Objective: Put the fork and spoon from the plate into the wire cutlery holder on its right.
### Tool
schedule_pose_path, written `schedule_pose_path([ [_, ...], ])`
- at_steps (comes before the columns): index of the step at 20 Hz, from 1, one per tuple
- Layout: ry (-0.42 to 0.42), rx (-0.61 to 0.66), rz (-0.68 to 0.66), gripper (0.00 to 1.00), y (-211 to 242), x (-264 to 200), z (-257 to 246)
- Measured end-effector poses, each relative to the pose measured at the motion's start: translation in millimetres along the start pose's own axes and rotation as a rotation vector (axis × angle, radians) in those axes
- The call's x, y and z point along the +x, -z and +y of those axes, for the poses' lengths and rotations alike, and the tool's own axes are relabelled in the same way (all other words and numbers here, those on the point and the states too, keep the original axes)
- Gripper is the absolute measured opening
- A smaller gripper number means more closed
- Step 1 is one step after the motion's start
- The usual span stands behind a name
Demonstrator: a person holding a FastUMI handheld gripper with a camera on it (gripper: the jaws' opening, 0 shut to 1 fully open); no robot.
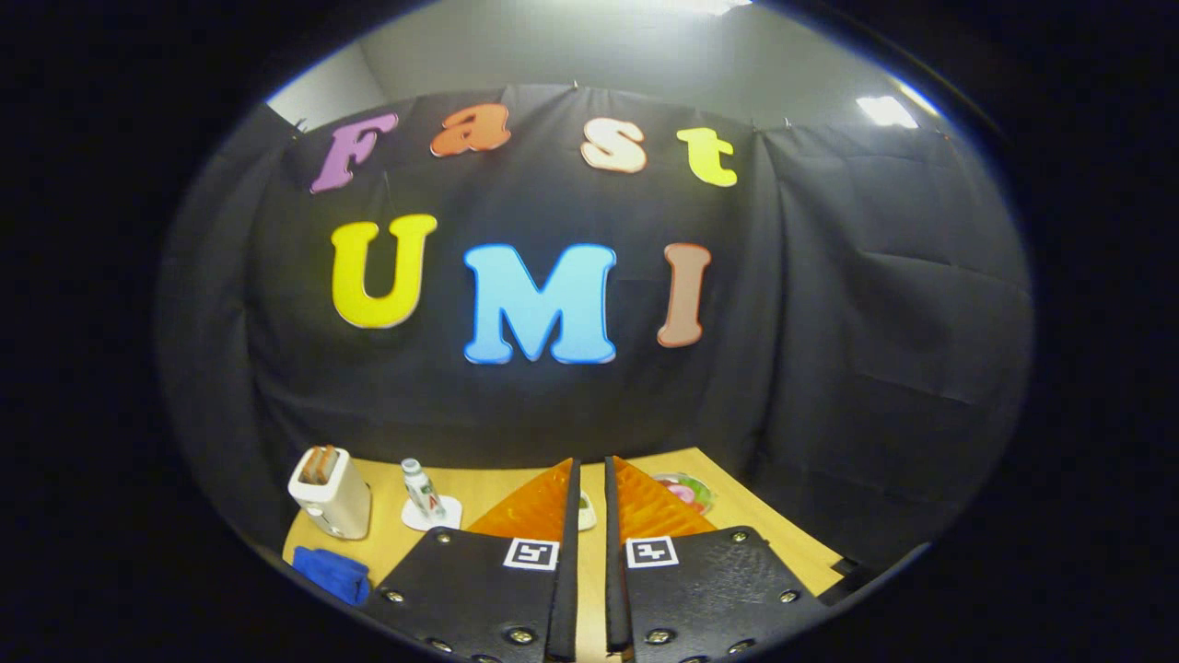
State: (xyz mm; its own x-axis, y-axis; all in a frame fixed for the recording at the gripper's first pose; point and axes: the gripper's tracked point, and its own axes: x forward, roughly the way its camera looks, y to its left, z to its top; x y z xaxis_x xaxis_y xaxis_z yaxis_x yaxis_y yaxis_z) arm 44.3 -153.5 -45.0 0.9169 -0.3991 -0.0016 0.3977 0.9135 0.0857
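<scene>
Plate (pixel 686 491), round and pale with red and green items on it, sits on the wooden table (pixel 783 539) at 1 o'clock, partly hidden behind the fingers; fork and spoon not discernible. Gripper (pixel 589 470): fingers nearly closed, narrow gap, holding nothing. At 10 o'clock, a white toaster (pixel 332 493) holding toast, a small bottle (pixel 422 490) on a white coaster, a blue cloth (pixel 332 573).
</scene>
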Motion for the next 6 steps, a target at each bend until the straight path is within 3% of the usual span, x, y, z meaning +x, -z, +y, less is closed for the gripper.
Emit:
schedule_pose_path([
  [3, -0.093, 0.008, -0.1, 0.16, -25.1, -19.0, 27.8],
  [6, -0.129, -0.02, -0.128, 0.15, -35.8, -31.7, 39.9],
])
